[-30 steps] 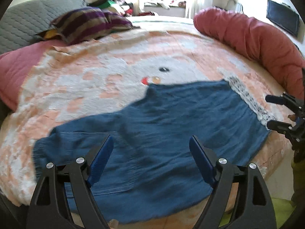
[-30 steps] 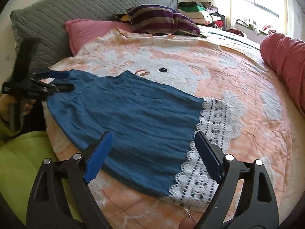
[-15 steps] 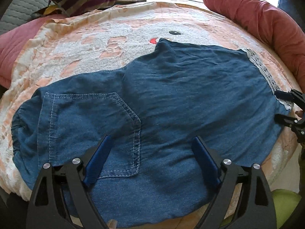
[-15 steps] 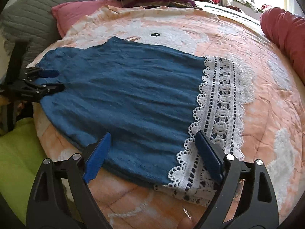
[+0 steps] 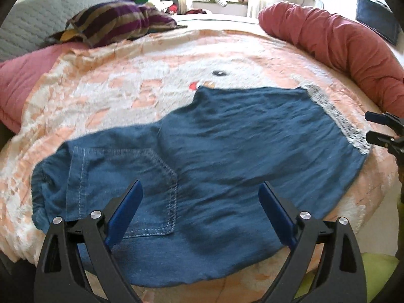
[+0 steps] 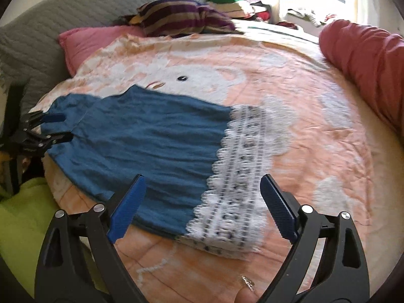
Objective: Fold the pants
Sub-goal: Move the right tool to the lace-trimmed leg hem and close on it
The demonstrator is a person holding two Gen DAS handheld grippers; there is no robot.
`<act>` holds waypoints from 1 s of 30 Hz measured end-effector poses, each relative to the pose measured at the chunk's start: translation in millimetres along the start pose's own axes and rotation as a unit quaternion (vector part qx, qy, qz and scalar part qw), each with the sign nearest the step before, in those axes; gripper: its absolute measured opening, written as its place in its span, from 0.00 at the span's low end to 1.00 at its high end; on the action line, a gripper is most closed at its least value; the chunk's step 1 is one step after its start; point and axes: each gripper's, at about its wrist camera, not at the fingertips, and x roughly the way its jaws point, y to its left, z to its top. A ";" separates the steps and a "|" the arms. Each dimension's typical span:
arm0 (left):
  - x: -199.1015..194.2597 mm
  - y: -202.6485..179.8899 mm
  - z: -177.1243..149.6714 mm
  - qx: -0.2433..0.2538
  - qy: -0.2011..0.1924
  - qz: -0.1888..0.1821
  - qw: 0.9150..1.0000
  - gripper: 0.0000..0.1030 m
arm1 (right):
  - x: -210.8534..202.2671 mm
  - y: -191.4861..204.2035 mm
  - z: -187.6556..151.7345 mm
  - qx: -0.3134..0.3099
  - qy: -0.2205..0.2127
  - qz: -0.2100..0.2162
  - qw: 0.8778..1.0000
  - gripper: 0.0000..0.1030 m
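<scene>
Blue denim pants [image 5: 214, 156] with a white lace hem [image 5: 335, 121] lie flat on the bed, waistband and back pocket [image 5: 126, 192] toward the left. My left gripper [image 5: 200, 209] is open and empty, hovering over the pocket end. My right gripper [image 6: 202, 204] is open and empty, hovering over the pants [image 6: 151, 146] near the lace hem [image 6: 240, 176]. In the right wrist view, the left gripper [image 6: 54, 127] shows at the waistband end. In the left wrist view, the right gripper [image 5: 376, 128] shows just past the hem.
The pants lie on a peach and white cartoon blanket [image 5: 126, 83] covering the bed. A striped pillow [image 5: 113, 25], a pink pillow [image 6: 96, 38] and a grey headboard [image 6: 75, 2] stand at the back. A red rolled duvet [image 5: 341, 45] lines the right side. Green fabric [image 6: 22, 227] is below the bed edge.
Both grippers have pulled back and risen from the pants since half a second ago, so the garment looks smaller and farther away. Both stay open.
</scene>
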 end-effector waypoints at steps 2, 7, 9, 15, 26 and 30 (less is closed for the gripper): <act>-4.6 -4.2 3.8 0.003 -0.007 -0.006 1.000 0.89 | -7.1 -5.9 -0.8 0.006 -0.007 -0.007 1.000 0.84; -11.9 -16.5 14.5 0.010 -0.017 -0.023 1.000 0.93 | -21.7 -17.8 -2.0 0.017 -0.022 -0.021 0.999 0.85; -13.7 -21.5 19.8 0.015 -0.019 -0.030 0.999 0.93 | -26.3 -22.8 -2.1 0.024 -0.026 -0.028 0.999 0.85; -13.3 -34.4 44.9 0.016 -0.021 -0.059 0.998 0.95 | -43.6 -42.5 -0.3 0.057 -0.049 -0.050 0.996 0.85; 5.2 -88.8 111.3 0.080 -0.034 -0.089 0.992 0.95 | -38.1 -41.8 -10.5 0.069 -0.037 -0.036 0.996 0.85; 20.1 -106.6 128.0 0.100 -0.026 -0.102 0.989 0.95 | -21.1 -38.5 -17.0 0.077 -0.017 -0.025 0.997 0.85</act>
